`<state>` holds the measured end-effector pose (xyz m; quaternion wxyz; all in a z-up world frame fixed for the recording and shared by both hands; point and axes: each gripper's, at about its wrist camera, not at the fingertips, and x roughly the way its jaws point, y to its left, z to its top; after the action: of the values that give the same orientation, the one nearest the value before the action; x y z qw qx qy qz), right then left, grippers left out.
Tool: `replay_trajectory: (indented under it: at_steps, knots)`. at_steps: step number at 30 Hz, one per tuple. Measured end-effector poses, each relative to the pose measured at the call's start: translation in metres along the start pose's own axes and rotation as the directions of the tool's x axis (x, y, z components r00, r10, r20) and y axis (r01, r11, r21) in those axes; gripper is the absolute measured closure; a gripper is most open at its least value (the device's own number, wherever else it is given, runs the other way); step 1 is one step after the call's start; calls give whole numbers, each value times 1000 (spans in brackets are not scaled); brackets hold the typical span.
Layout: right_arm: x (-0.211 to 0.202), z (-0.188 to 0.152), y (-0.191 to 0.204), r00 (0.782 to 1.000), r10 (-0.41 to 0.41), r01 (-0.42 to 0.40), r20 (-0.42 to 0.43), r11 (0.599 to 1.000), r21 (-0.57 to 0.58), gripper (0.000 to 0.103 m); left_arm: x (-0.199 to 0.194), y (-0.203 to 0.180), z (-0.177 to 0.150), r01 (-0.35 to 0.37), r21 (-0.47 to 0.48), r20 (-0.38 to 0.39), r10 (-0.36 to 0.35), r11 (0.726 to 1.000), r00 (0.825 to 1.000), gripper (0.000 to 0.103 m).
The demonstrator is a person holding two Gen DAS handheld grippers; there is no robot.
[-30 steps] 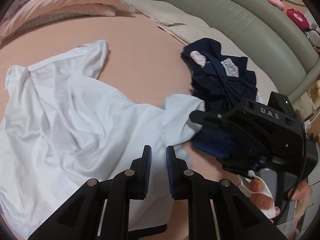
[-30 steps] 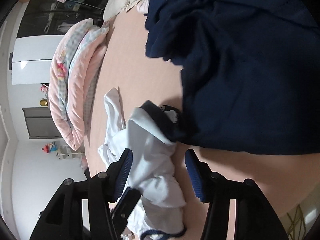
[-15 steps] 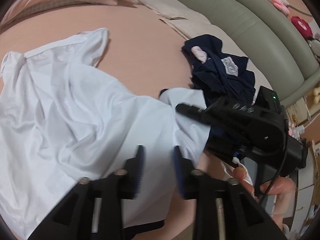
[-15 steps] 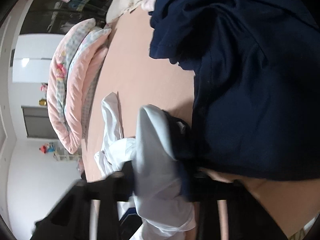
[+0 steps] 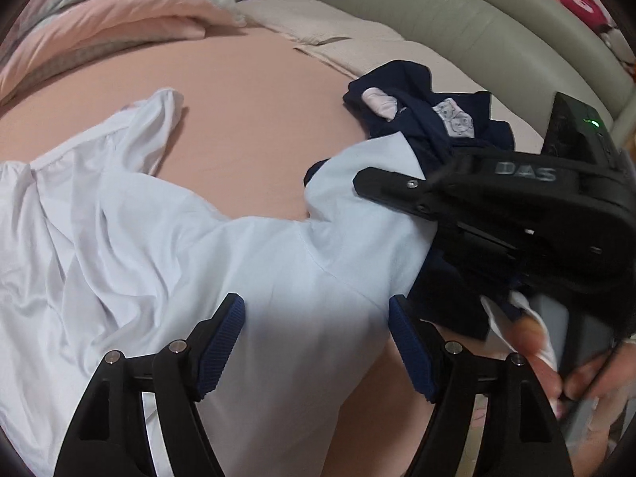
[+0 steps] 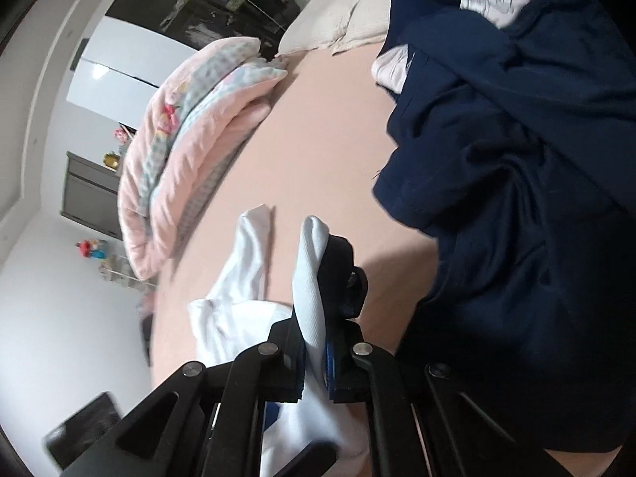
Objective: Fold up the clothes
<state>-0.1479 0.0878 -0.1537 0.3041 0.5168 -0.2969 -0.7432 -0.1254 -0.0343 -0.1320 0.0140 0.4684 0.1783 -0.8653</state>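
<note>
A pale white shirt (image 5: 131, 238) lies spread and rumpled on a pink bed (image 5: 254, 91), filling the left and centre of the left wrist view, its long axis running from the far left edge of the frame across to a sleeve at centre right. That sleeve end, with a dark cuff, is pinched in the right gripper (image 6: 314, 361), whose blue pads are closed tight on the cloth and hold it slightly raised; in the right wrist view the sleeve stands up between the pads at lower centre. The left gripper (image 5: 318, 342) hovers at the bottom centre of its own view, directly over the shirt body, its pads wide apart and holding nothing. So the shirt stretches away forward and leftward from the left gripper, which is the nearer one to the unheld body and hem. A crumpled navy garment (image 5: 433, 119) sits at upper right, just beside the held sleeve. A folded pink quilt (image 5: 119, 12) lies at the upper left, and a grey-green sofa back (image 5: 457, 16) runs along the top right.
</note>
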Motion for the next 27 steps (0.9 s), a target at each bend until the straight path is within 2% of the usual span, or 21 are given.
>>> replay_trajectory:
  at_steps: [2, 7, 11, 14, 22, 23, 24, 26, 27]
  knots:
    - [3, 2, -2, 1000, 15, -15, -23, 1000, 13, 98, 3, 0, 0, 5, 22, 0, -5, 1000, 1000, 30]
    - [3, 3, 0, 998, 20, -20, -52, 1000, -6, 98, 0, -16, -7, -85, 162, 65, 75, 983, 995, 30]
    - [-1, 2, 5, 998, -2, 1, -67, 1000, -15, 98, -1, -23, -8, -58, 175, 77, 45, 983, 996, 30]
    - [-8, 0, 15, 998, -25, 21, -59, 997, -72, 98, 5, -28, -5, -69, 193, 70, 56, 979, 996, 30]
    - [-15, 0, 23, 996, -18, 10, -88, 996, -94, 98, 22, -34, 6, -117, 196, 75, 104, 974, 992, 31]
    - [-15, -1, 23, 996, -17, 8, -88, 996, -93, 98, 23, -33, 6, -136, 197, 82, 122, 971, 989, 37]
    - [-15, -1, 23, 996, -16, 7, -89, 996, -93, 98, 24, -31, 7, -145, 194, 85, 131, 970, 988, 53]
    - [-15, -2, 23, 996, -13, 4, -94, 995, -96, 98, 25, -26, 8, -140, 179, 76, 128, 974, 989, 72]
    - [-15, -3, 24, 995, -12, 2, -96, 995, -98, 98, 25, -23, 8, -137, 172, 72, 126, 976, 989, 78]
